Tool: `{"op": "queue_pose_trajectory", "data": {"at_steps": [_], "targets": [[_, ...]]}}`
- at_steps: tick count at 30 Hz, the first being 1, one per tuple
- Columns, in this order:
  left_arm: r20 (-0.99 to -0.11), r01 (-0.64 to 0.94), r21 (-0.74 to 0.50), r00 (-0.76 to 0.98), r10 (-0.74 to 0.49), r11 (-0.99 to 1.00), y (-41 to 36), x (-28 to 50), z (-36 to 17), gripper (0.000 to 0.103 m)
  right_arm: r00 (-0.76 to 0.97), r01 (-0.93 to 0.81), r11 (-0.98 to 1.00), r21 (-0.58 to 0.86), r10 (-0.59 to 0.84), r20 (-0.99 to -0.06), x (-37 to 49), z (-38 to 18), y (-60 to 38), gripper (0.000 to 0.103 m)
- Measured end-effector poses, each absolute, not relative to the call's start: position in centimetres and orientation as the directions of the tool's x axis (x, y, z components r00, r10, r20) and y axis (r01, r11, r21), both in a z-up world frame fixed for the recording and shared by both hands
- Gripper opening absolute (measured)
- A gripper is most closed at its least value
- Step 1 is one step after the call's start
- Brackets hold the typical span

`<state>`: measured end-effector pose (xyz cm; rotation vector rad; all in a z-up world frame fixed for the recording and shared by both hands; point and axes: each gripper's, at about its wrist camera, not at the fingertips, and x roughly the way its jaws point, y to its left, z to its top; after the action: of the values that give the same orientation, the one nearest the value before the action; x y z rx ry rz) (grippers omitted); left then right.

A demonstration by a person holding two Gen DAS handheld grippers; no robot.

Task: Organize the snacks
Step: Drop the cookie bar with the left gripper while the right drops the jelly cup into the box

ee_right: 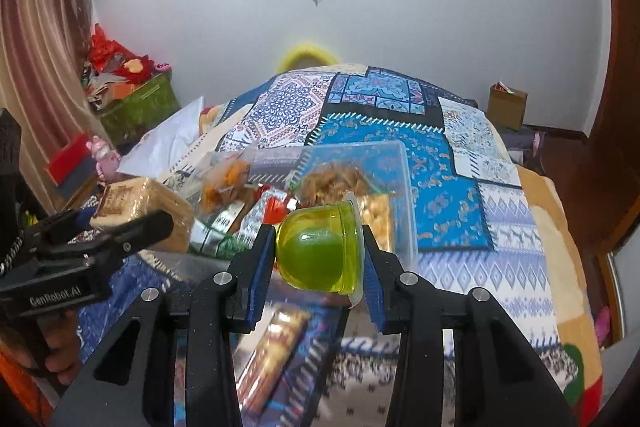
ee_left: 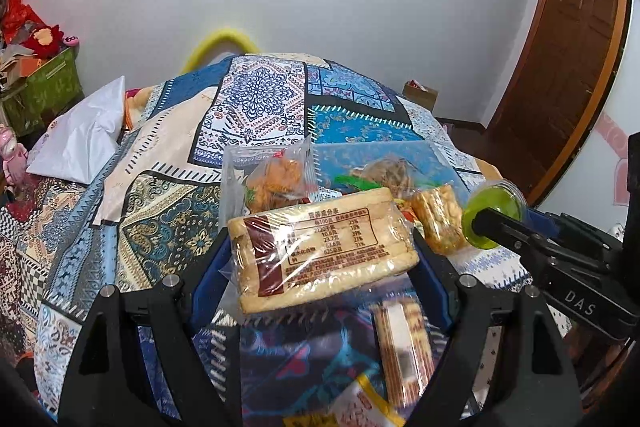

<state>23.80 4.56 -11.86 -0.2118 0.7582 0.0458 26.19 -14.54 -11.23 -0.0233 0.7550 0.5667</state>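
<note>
My left gripper (ee_left: 322,259) is shut on a clear-wrapped pack of pale biscuits (ee_left: 320,255) with a brown nutrition label, held above the patterned bedspread. The pack also shows in the right wrist view (ee_right: 152,207). My right gripper (ee_right: 318,255) is shut on a green jelly cup (ee_right: 316,251), held just before a clear plastic box (ee_right: 404,187). The cup also shows in the left wrist view (ee_left: 490,217), right of the biscuits. The box holds several wrapped snacks, among them an orange snack bag (ee_left: 276,179) and a yellow puffed bar (ee_left: 438,223).
A long wrapped biscuit bar (ee_right: 272,351) lies on the bedspread (ee_right: 440,219) below my grippers. A white pillow (ee_left: 84,135) lies at the left. A green box of clutter (ee_right: 136,107) stands by the wall. A wooden door (ee_left: 568,83) is at the right.
</note>
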Motion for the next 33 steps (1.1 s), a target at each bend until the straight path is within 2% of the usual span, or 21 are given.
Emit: {"op": "queue_pose_trajectory", "data": {"at_steps": [19, 27, 31, 33], "targets": [[-0.732, -0.086, -0.131, 0.681, -0.037, 0.988, 4.3, 30.5, -15.3, 0.082, 0.497, -0.507, 0.824, 0.254, 0.52, -0.694, 32.7, -13.5, -11.7, 0.037], [-0.74, -0.037, -0.018, 0.672, 0.012, 0.999, 2.6, 30.3, -15.7, 0.082, 0.466, -0.518, 0.826, 0.223, 0.492, -0.736, 32.8, -14.8, -10.5, 0.038], [-0.76, -0.049, -0.055, 0.65, -0.01, 0.997, 3.1, 30.2, -15.6, 0.083, 0.46, -0.511, 0.828, 0.231, 0.491, -0.74, 32.6, -14.1, -11.0, 0.039], [-0.765, -0.065, -0.088, 0.644, -0.026, 0.994, 3.6, 29.9, -15.3, 0.083, 0.471, -0.508, 0.831, 0.228, 0.49, -0.734, 32.4, -13.6, -11.5, 0.043]]}}
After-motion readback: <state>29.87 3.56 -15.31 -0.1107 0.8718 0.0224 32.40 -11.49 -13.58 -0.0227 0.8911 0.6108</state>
